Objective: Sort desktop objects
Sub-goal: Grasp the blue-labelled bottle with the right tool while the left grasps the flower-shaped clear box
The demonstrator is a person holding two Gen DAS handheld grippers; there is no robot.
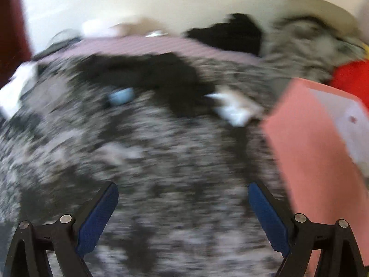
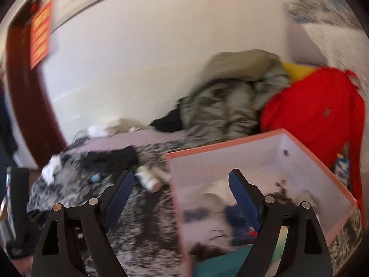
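Observation:
Both views are blurred by motion. A pink box (image 2: 299, 152) with a white inside stands on a mottled grey blanket (image 2: 143, 217) and holds several small items I cannot make out. My right gripper (image 2: 181, 175) is open and empty, straddling the box's left wall. A small white bottle (image 2: 148, 176) lies on the blanket just left of the box, and a small light blue object (image 2: 95, 179) lies further left. In the left wrist view my left gripper (image 1: 183, 188) is open and empty over the blanket (image 1: 161, 161), with the pink box (image 1: 306, 138), the blue object (image 1: 121, 97) and the white bottle (image 1: 233, 110) ahead.
A red bag (image 2: 316, 113) and a heap of grey and khaki clothes (image 2: 228, 106) lie behind the box against a white wall. A black garment (image 1: 143, 73) and white crumpled paper (image 2: 52, 166) rest on the blanket. A dark red door frame (image 2: 27, 120) stands at the left.

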